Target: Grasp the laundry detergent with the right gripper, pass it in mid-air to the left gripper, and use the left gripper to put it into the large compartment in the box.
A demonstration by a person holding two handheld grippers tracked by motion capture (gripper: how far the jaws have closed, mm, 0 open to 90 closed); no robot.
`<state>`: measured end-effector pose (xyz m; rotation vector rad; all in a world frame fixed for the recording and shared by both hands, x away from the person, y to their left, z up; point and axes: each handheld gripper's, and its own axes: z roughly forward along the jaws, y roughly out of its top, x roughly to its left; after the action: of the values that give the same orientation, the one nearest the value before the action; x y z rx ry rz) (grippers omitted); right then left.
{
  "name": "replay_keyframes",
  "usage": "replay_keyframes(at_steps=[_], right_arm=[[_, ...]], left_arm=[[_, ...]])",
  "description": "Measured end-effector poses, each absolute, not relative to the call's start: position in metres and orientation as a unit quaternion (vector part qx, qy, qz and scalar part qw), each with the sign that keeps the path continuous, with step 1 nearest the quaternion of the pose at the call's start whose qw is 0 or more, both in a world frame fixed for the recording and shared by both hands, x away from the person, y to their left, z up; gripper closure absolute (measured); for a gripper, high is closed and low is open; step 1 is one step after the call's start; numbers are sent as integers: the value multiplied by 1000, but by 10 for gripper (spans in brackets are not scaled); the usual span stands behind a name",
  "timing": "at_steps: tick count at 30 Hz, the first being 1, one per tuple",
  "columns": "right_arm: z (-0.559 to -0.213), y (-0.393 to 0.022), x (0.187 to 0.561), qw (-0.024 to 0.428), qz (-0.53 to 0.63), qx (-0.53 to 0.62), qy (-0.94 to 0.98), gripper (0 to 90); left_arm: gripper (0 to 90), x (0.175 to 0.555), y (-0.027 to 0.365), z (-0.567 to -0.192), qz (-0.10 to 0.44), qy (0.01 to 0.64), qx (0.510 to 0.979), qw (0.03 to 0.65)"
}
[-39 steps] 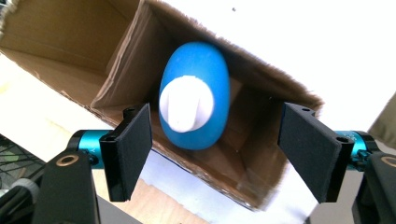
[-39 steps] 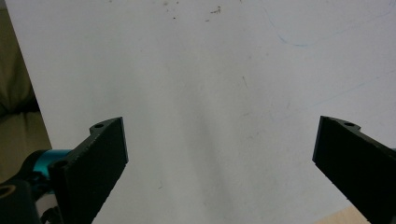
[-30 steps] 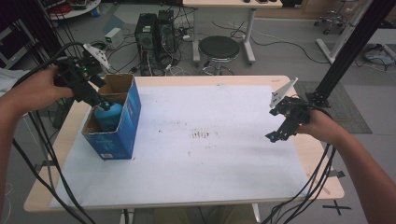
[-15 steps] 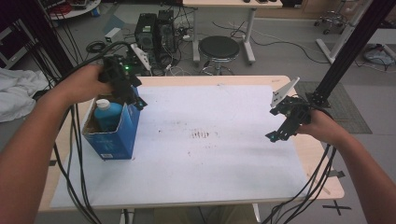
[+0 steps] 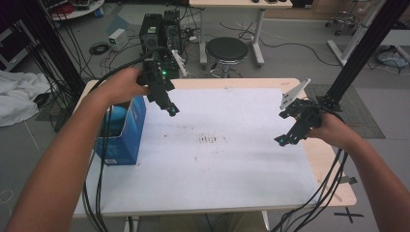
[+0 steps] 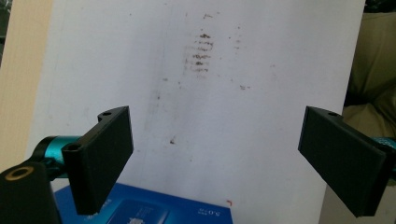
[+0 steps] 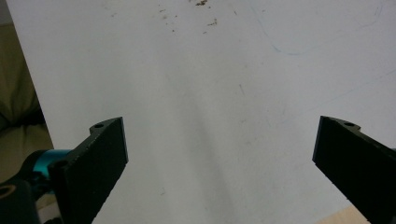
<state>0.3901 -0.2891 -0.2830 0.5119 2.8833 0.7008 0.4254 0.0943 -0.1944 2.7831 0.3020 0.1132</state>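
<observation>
Box [image 5: 123, 130], blue, stands at the left edge of the surface [image 5: 227, 188], open top up, long axis running away from the person. Left gripper [image 5: 170, 108] hangs just right of it, angled down, jaws just opening wide, empty. Right gripper [image 5: 285, 140] hovers well apart, tilted down, agape, holding nothing.
</observation>
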Motion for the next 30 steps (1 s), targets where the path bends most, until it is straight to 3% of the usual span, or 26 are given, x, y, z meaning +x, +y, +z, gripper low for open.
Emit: replay_keyframes(at_steps=[3,17,30], right_arm=[[-283,-289,390,65,234,172,955,22],[-276,-285,393,69,238,166,954,22],[-273,-285,391,72,238,166,954,22]], left_arm=[[41,429,86,-198,42,111,980,162],[42,438,50,-196,65,111,977,169],[42,439,26,-208,72,97,983,140]])
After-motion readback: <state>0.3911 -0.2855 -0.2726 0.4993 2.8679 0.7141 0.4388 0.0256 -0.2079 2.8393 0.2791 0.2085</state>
